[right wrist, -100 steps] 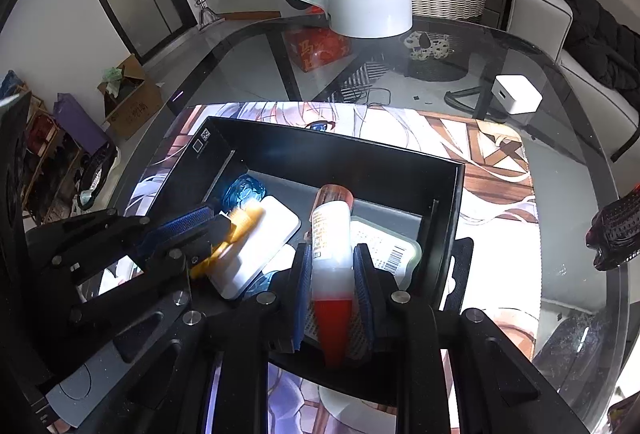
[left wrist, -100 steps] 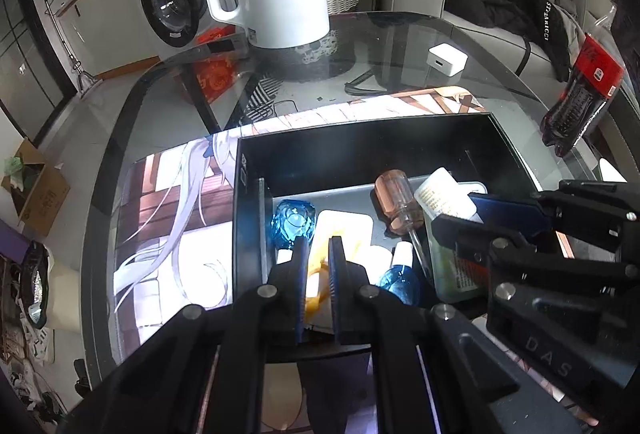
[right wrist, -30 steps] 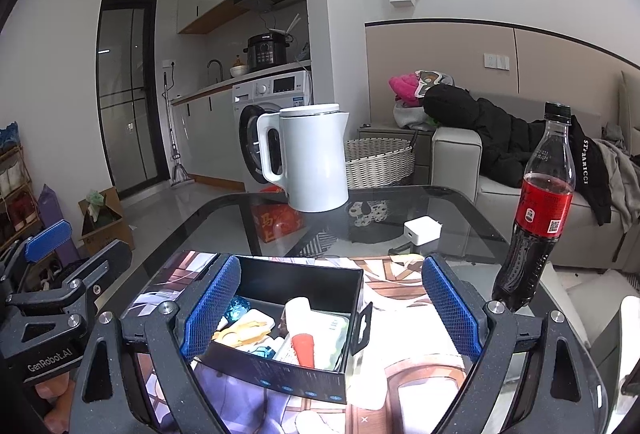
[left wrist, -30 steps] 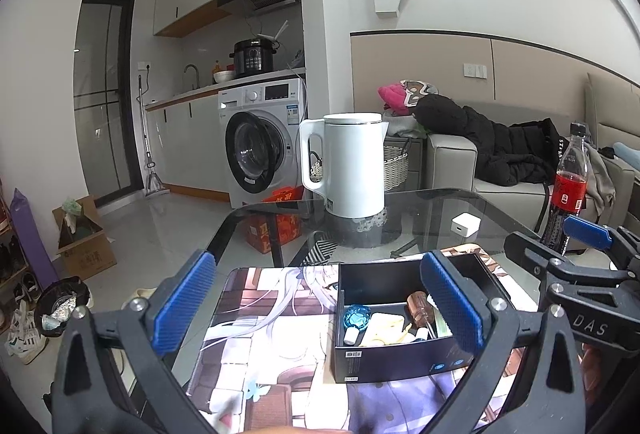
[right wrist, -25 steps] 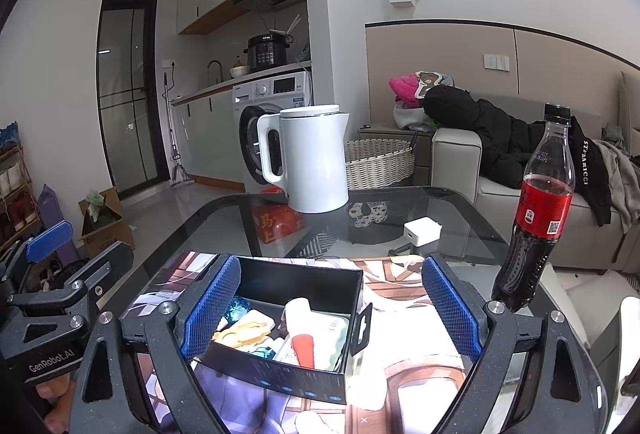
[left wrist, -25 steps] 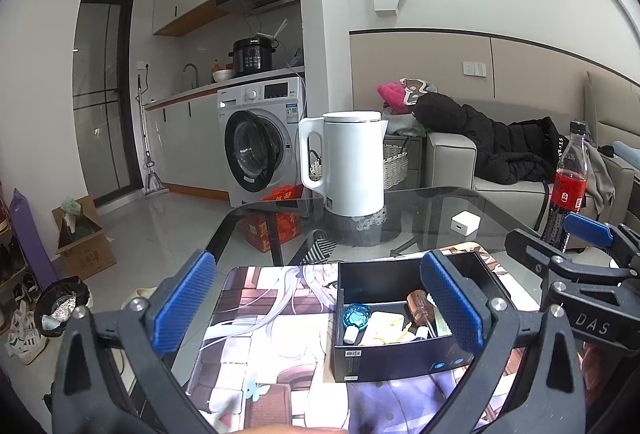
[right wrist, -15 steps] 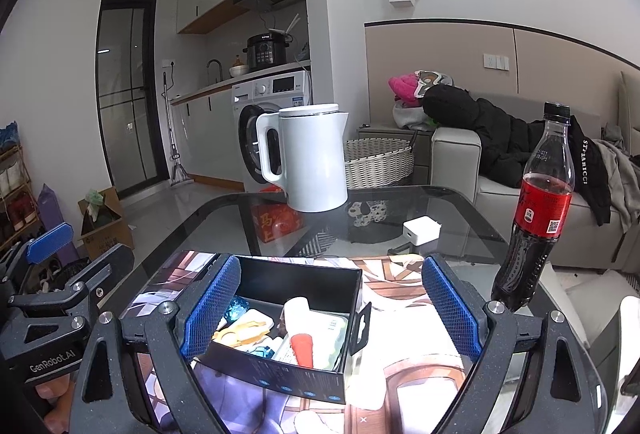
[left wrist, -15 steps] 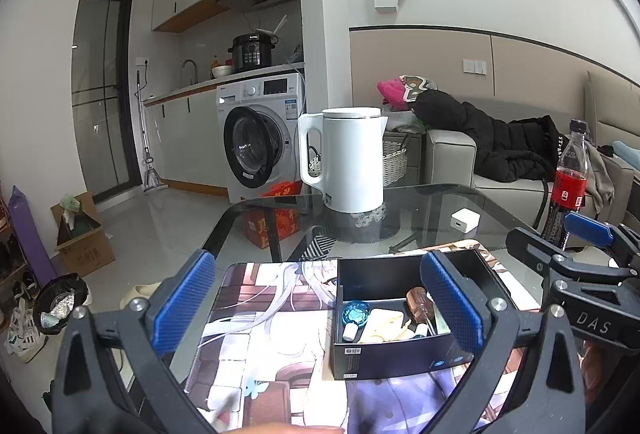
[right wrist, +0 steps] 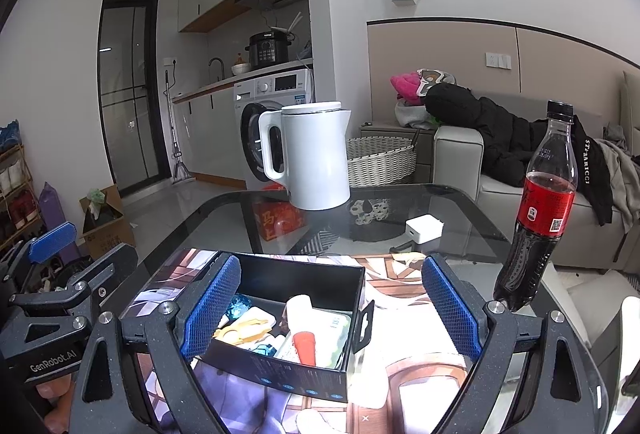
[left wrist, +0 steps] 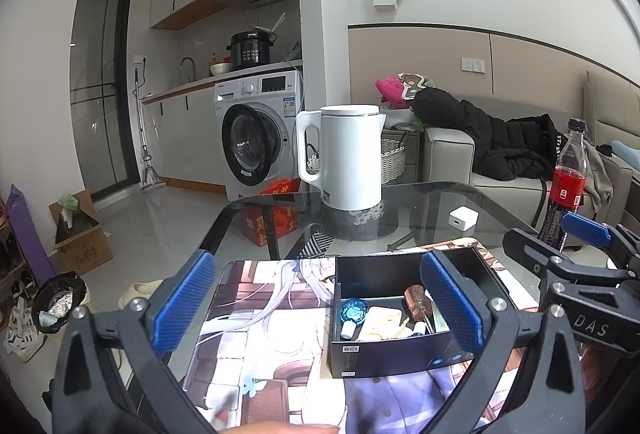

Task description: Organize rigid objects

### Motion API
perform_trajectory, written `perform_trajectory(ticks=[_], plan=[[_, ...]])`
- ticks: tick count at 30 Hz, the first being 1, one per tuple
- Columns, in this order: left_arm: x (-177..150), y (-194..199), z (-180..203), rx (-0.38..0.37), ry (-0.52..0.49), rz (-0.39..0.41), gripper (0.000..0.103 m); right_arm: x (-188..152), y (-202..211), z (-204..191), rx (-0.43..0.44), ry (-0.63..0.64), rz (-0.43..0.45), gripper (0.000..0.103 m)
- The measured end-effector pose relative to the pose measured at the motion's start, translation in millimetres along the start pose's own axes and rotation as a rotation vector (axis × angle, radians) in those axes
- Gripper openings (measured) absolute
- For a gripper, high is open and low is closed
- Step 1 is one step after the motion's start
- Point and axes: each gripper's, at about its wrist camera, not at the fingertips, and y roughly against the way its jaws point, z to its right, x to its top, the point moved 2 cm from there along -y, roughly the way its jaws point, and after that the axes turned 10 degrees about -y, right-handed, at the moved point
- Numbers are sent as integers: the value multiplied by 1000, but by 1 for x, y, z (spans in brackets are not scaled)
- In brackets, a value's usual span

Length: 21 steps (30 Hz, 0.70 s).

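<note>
A black open box stands on a printed mat on the glass table. In it lie a blue round bottle, a white case with a yellow piece, a brown-capped tube, and a white tube with a red end. My left gripper is open and empty, held back from the box. My right gripper is open and empty too, in front of the box.
A white kettle stands at the table's far side. A small white charger lies behind the box. A cola bottle stands at the right. A sofa with a black jacket is beyond.
Since 3.3 s ago both grippers let go of their items in the box, opened and drew back. Over the last second they stay nearly still.
</note>
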Motion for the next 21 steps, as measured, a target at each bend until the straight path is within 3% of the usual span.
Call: perform_trajectory(ticks=[21], plan=[[0,-2,-2,-7,6,-8,103,-2,-1,-1,3,2,-7,94]])
